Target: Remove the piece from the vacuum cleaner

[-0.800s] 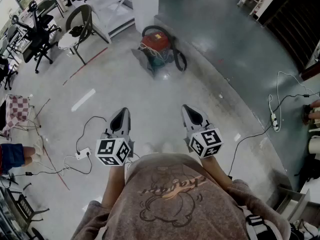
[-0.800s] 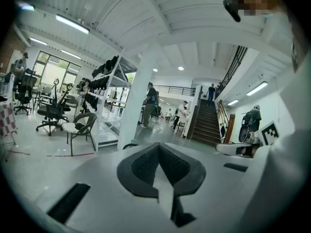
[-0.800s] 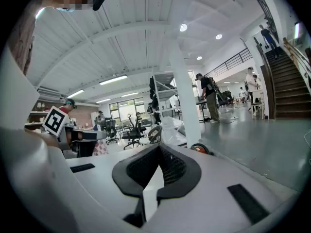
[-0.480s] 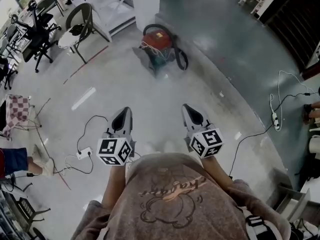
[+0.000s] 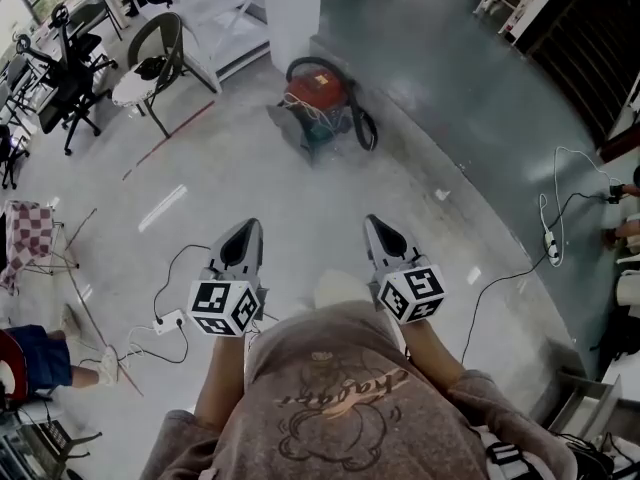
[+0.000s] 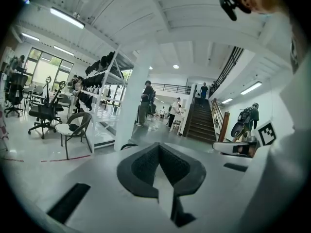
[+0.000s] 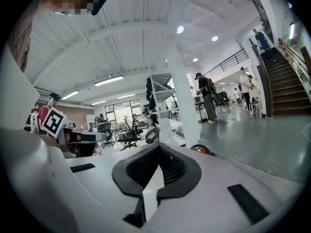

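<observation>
A red vacuum cleaner (image 5: 318,100) with a black hose (image 5: 361,126) looped at its side stands on the floor beside a white pillar (image 5: 290,13), well ahead of both grippers. In the right gripper view only its red top (image 7: 201,149) peeks over the gripper body. My left gripper (image 5: 243,236) and right gripper (image 5: 375,230) are held side by side in front of the person's chest, both shut with nothing between the jaws. Both point toward the vacuum cleaner and are far from it.
A chair (image 5: 152,60) and office chairs (image 5: 60,73) stand at the upper left. White cables and a power strip (image 5: 166,318) lie on the floor left of the grippers; another cable and strip (image 5: 548,238) lie at the right. A seated person's legs (image 5: 45,360) show at the left edge.
The view has shifted slightly forward: the vacuum cleaner sits a little lower and nearer in the head view. Both grippers stay shut and level in front of the chest.
</observation>
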Demonstrator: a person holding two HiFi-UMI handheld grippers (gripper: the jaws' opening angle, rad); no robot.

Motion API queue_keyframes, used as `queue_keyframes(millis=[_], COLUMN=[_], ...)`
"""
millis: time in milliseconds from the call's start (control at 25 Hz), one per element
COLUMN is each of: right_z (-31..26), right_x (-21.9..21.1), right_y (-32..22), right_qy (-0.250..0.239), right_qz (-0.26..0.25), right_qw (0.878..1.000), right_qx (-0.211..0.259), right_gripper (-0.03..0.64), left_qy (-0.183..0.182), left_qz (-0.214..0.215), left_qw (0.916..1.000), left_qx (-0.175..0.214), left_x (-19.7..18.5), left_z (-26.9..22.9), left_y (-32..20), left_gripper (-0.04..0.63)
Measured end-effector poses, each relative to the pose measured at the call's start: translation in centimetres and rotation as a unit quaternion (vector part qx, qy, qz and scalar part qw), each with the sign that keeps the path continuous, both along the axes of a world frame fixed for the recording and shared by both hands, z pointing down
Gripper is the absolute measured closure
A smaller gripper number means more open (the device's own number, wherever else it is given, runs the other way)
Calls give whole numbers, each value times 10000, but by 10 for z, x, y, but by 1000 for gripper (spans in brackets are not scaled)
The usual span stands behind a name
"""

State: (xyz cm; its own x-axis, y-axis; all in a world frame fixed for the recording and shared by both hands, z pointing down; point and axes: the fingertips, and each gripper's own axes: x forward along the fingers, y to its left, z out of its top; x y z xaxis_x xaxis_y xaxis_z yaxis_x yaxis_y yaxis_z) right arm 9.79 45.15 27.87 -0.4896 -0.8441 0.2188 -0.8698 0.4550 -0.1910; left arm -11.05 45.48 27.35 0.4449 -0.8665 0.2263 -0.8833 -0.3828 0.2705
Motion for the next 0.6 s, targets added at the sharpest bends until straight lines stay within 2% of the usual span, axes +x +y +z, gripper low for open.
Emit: queue_keyframes(millis=[280,600], right_z=[-1,18], right_x=[-12,-27], right_y=[-35,-116], right_qy=[12,9], right_qz=[86,-57], right_qw=[9999,9999], right_qx=[-72,-120], right_gripper=[618,618], left_qy=[22,9], left_qz=[71,16], left_qw=[10000,10000], left_qx=[50,-31], left_x=[-12,-23], left_z=[-4,16], left_y=[-40,-112], left_gripper=[594,594])
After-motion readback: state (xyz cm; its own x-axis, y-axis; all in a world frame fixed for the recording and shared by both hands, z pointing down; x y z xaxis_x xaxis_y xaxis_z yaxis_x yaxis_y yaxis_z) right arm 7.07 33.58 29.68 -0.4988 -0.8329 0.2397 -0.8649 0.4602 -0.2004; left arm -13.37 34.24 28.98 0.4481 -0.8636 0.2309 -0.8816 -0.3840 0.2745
